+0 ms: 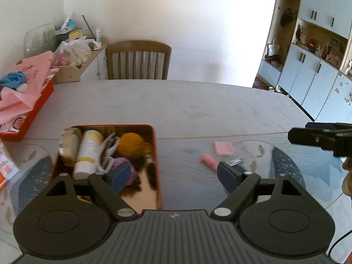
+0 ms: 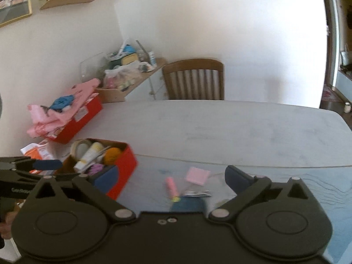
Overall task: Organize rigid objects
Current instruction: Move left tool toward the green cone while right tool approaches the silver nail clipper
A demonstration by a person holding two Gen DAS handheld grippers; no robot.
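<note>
A red box sits on the table and holds a tape roll, a white and yellow bottle, an orange ball and other small items. It also shows in the right wrist view. To its right lie a pink sticky-note pad, a pink marker and a small silver packet. My left gripper is open and empty above the box's right edge. My right gripper is open and empty above the pink marker, pad and packet.
A larger red box piled with pink cloth stands at the table's left. Orange and white papers lie beside it. A wooden chair stands at the far side. A cluttered shelf is at the back left, cabinets at right.
</note>
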